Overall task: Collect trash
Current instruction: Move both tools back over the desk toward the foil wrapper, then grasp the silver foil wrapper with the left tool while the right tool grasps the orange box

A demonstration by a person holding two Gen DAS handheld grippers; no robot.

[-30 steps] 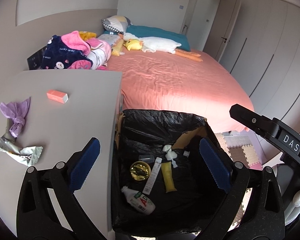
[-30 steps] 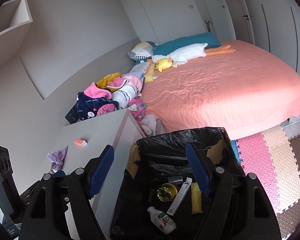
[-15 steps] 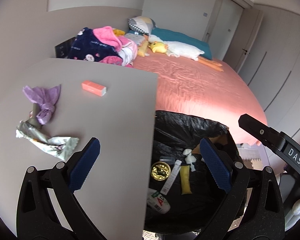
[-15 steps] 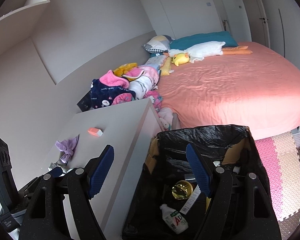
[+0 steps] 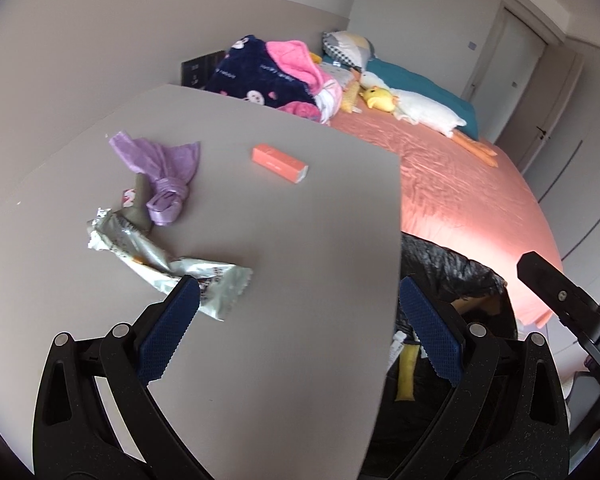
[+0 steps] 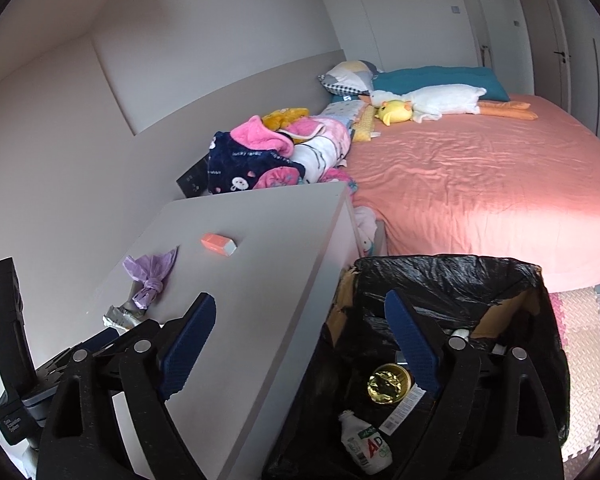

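Grey bedside table (image 5: 300, 240) holds a silver wrapper (image 5: 168, 258); both grippers' fingers spread wide, empty.

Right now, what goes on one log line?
left gripper: open, over table | nearest: silver wrapper | right gripper: open | bin: part-filled

Left tool (image 5: 298, 308) jaws wide apart, right tool (image 6: 300, 326) likewise, both empty
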